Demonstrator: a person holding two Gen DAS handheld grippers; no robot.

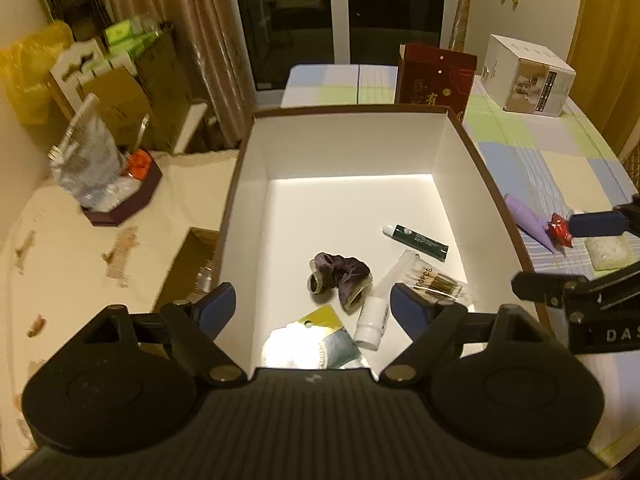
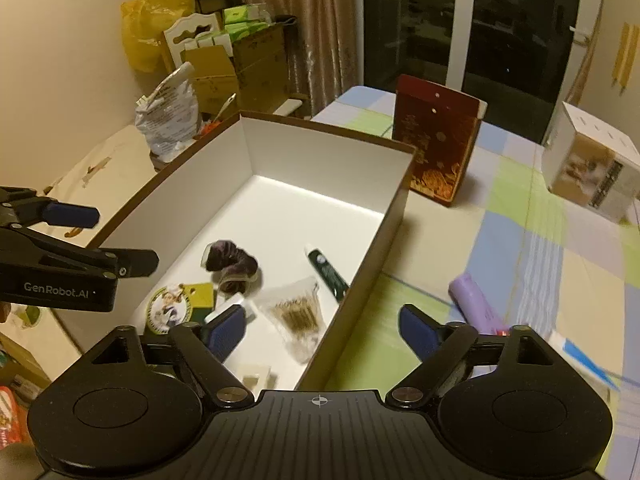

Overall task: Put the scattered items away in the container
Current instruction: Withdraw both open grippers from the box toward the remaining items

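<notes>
Container [image 1: 248,184] on desk [image 2: 520,240] holds scrunchie [image 1: 340,276], green tube [image 1: 416,238], swab pack [image 2: 298,312]. Left tongs [image 1: 312,308] & right tongs [image 2: 320,324] both wide open, empty. Purple tube [image 2: 476,300] outside.

Round card [image 1: 298,346] glare-washed, part hidden by left gripper body.

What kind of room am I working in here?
Most likely a lived-in home room: a checked tablecloth on the table, curtains beside a dark glass door, and cardboard boxes stacked in the corner.
</notes>
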